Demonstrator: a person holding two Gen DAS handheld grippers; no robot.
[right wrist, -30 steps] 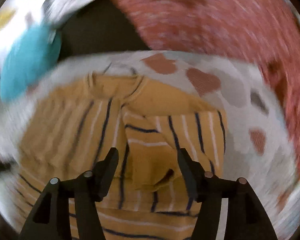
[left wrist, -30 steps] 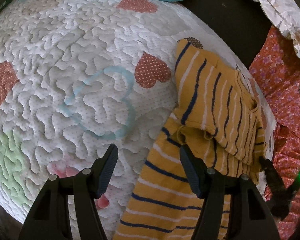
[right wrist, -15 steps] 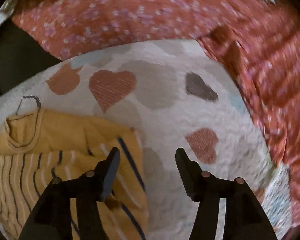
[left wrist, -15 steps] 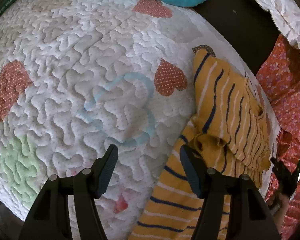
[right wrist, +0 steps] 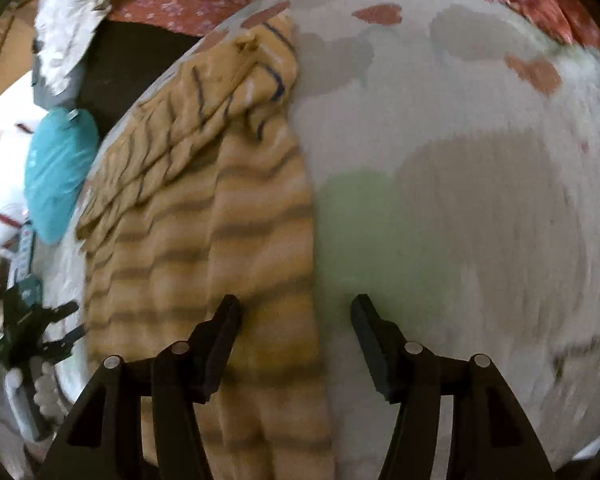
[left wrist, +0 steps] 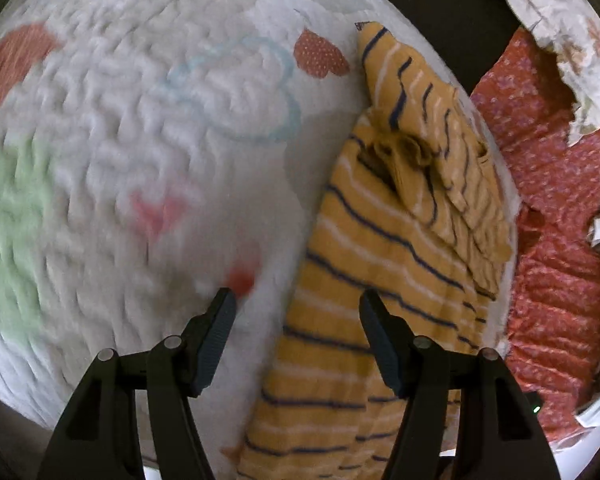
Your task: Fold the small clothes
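Note:
A small yellow shirt with navy and white stripes (left wrist: 364,264) lies on a white quilted mat with heart patches (left wrist: 140,128), its upper part folded over onto itself. My left gripper (left wrist: 296,312) hangs open above the shirt's left edge, nothing between its fingers. In the right wrist view the same shirt (right wrist: 220,216) runs down the left half of the blurred picture. My right gripper (right wrist: 296,316) is open over the shirt's right edge and the mat (right wrist: 460,200), its pads apart and empty.
Red flowered fabric (left wrist: 552,240) lies beyond the mat's right edge, with torn pale patterned material (left wrist: 560,24) above it. A teal garment (right wrist: 56,176) and clutter sit off the mat's left side in the right wrist view. A dark gap (right wrist: 132,64) borders the mat.
The right gripper has swung and rolled, from the shirt's folded part past the mat's far corner to the shirt's long right edge. The left gripper has shifted along the shirt toward its lower hem.

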